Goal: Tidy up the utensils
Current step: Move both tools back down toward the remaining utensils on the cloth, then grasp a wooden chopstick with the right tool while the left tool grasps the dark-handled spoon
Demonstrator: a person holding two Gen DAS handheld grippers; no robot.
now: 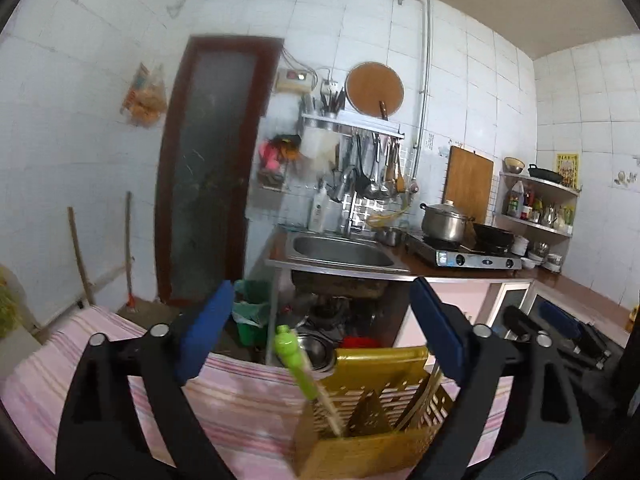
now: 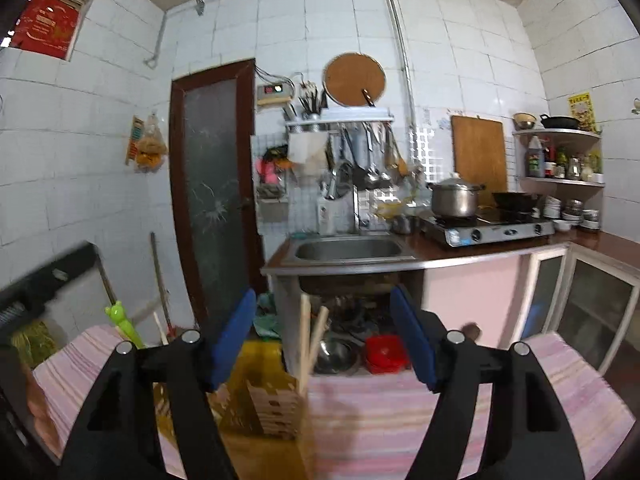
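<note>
Pink striped cloth (image 1: 248,412) across the lower frame of both views, covering the counter. Yellow holder (image 1: 380,412) lower centre in the left view, standing on the cloth, between the blue pads of the left tongs (image 1: 320,332). Same holder lower centre-left in the right view (image 2: 272,412), partly behind the left finger of the right tongs (image 2: 324,340). Both tongs wide apart, gripping nothing. Green-handled brush (image 1: 294,356) tilted in the holder, handle up and to the left. Two chopsticks (image 2: 310,340) upright in the holder in the right view. Other utensils in the holder too blurred to name. Sink (image 2: 348,250) mid-frame, behind.
</note>
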